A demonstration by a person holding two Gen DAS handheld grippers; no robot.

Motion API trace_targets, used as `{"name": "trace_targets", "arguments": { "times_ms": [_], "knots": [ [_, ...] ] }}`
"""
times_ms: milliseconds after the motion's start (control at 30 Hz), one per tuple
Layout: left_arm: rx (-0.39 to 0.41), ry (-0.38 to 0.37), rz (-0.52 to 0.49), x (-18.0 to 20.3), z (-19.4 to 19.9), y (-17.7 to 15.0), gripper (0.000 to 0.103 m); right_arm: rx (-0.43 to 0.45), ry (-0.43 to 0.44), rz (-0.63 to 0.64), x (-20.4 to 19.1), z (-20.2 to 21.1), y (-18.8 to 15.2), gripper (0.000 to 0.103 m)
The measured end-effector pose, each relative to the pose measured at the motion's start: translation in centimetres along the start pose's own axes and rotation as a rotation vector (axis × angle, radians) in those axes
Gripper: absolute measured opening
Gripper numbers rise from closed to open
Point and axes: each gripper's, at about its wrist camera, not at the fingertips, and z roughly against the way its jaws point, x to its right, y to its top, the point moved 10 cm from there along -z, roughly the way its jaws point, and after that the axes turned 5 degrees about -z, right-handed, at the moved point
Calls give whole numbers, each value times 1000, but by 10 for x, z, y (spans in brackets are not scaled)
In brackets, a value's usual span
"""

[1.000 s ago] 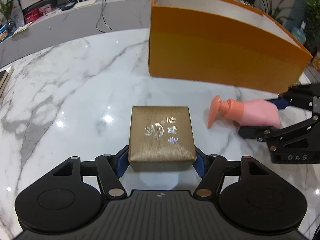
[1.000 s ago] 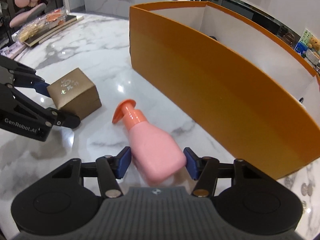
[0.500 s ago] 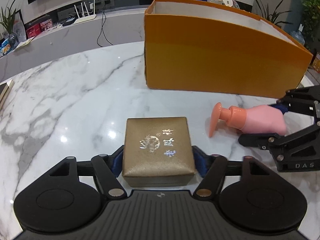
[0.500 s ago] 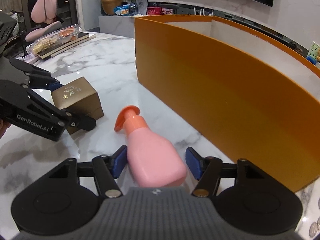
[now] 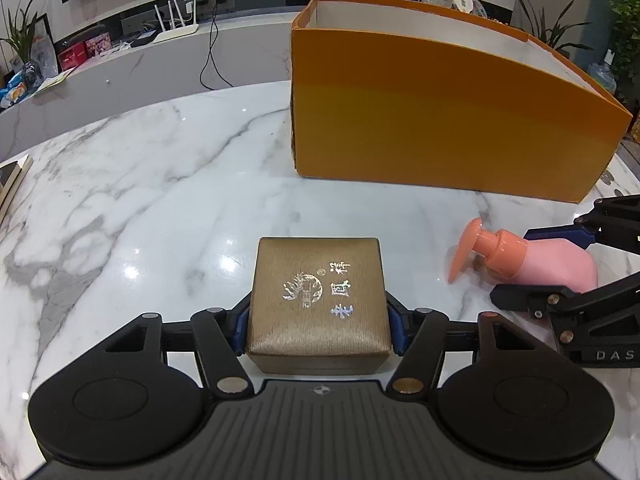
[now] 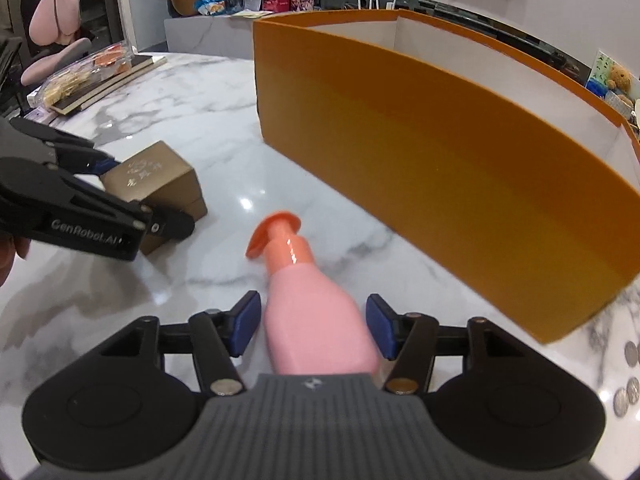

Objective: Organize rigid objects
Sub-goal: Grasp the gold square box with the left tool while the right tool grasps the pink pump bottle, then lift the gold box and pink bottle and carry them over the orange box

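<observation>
Two grips: our left gripper point(image 5: 319, 326) clamps the gold gift box point(image 5: 319, 299); our right gripper point(image 6: 313, 326) straddles the pink pump bottle point(image 6: 316, 312), jaws apart.

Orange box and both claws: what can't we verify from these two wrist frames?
- Orange box floor and contents: both views, near wall hides them.
- Pink pump bottle base: right wrist view, claw body covers it; a gap shows at each pad, so no grip yet.
- Gold gift box lettering: too small to read.
- Left claw pad contact: box lid overhangs the pads.
</observation>
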Motion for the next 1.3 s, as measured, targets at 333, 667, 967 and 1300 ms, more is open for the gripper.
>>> {"name": "trace_targets", "arguments": {
  "times_ms": [333, 667, 967, 1300],
  "knots": [
    [-4, -18, 6, 3, 5, 2, 67, -46, -26, -51, 4, 2, 3, 45],
    [64, -26, 23, 8, 34, 30, 67, -16, -31, -121, 16, 32, 20, 43],
    [102, -20, 22, 12, 50, 42, 67, 23, -19, -115, 10, 70, 35, 43],
    [190, -51, 31, 14, 94, 90, 67, 189, 9, -209, 30, 136, 101, 43]
  ]
}}
